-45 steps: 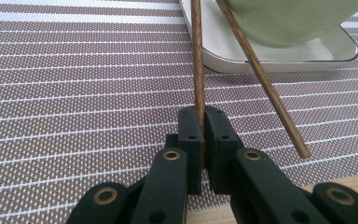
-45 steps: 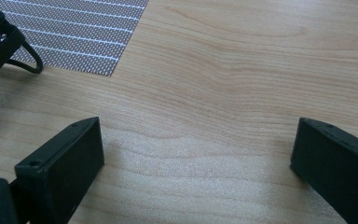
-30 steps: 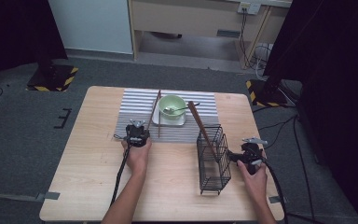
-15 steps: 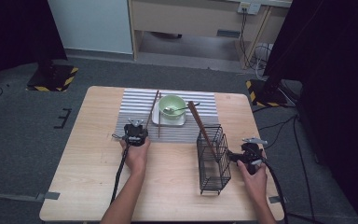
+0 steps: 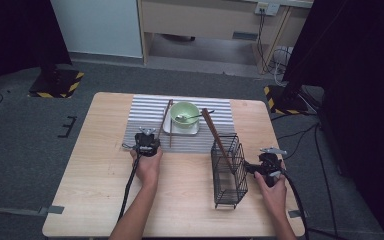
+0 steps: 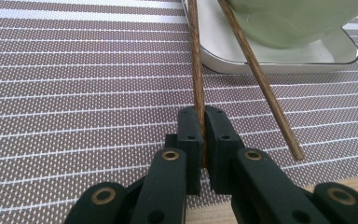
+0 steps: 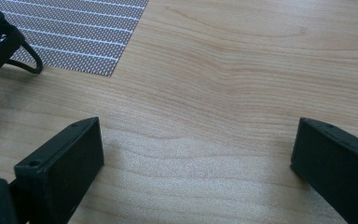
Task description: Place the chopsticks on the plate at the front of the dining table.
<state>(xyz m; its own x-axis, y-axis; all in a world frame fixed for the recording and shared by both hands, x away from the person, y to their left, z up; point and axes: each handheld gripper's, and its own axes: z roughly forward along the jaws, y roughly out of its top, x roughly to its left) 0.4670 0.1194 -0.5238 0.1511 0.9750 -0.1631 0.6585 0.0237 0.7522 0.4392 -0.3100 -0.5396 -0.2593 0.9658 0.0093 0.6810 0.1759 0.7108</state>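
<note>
The left gripper point(image 6: 202, 122) had stayed clenched on one chopstick point(image 6: 196, 60) near the tabletop's far edge, ready for lifting, while the right gripper point(image 7: 196, 154) gaped empty.

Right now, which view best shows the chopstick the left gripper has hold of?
The left gripper view: the left gripper is shut on the chopstick, which runs up over the striped placemat beside a second chopstick. In the high view the held chopstick is a thin line beside the green bowl. The right gripper view looks at the table.
</note>
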